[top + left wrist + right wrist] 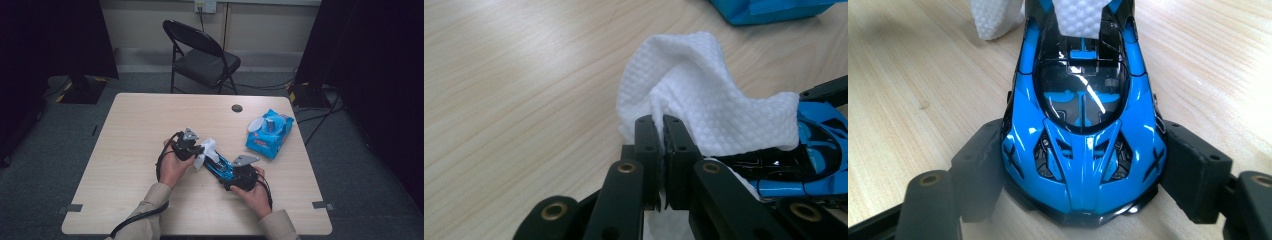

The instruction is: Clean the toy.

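Wiping step: left gripper (663,125) clenched on white textured wet wipe (694,95), right gripper (1083,175) grasping glossy blue-black toy sports car (1083,135) near front edge of light wooden table (140,120). Next: drag wipe along car body.

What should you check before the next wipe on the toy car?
1. Left gripper pinches the white wipe: ok.
2. Right gripper clamps the blue toy car by its sides: ok.
3. Wipe lies on the car: ok.
4. Car sits flat on the table: cannot tell.
5. Pack of wipes is out of the way: ok.
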The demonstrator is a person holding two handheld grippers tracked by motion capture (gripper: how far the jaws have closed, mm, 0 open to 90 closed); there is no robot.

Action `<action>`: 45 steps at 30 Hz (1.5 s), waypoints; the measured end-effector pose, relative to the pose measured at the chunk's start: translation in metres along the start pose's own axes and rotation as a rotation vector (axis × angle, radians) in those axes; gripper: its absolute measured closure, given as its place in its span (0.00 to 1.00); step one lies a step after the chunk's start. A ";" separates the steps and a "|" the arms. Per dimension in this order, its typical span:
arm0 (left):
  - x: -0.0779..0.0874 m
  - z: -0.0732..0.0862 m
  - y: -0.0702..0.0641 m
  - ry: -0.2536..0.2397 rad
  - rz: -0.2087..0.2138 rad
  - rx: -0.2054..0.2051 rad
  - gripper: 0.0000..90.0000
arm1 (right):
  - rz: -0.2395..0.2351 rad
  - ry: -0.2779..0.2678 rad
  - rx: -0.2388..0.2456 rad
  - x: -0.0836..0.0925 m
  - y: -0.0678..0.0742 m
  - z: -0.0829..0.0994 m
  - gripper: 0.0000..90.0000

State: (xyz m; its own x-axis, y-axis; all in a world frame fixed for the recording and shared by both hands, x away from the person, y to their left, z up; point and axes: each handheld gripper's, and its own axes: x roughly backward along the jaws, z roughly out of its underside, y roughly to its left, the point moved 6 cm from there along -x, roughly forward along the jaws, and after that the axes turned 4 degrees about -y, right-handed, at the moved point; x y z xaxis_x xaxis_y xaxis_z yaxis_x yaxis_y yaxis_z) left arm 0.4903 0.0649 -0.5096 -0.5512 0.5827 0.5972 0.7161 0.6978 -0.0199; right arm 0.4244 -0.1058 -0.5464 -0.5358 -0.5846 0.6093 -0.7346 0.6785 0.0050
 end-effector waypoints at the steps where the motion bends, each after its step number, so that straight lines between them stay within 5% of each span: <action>1: 0.000 0.000 0.000 -0.002 -0.003 0.004 0.96 | 0.000 0.000 0.000 0.000 0.000 0.000 0.29; 18: 0.016 0.011 0.019 0.006 -0.051 0.035 0.96 | 0.000 0.000 0.000 0.000 0.000 0.000 0.29; 45: 0.057 0.026 0.028 -0.054 -0.038 0.095 0.97 | 0.003 0.017 -0.004 0.001 -0.001 0.001 0.23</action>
State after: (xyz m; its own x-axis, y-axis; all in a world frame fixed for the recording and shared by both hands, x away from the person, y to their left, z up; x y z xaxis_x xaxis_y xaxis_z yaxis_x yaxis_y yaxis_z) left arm 0.4681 0.1286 -0.4975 -0.6013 0.5747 0.5551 0.6515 0.7548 -0.0757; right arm 0.4236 -0.1075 -0.5463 -0.5308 -0.5749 0.6227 -0.7313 0.6820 0.0062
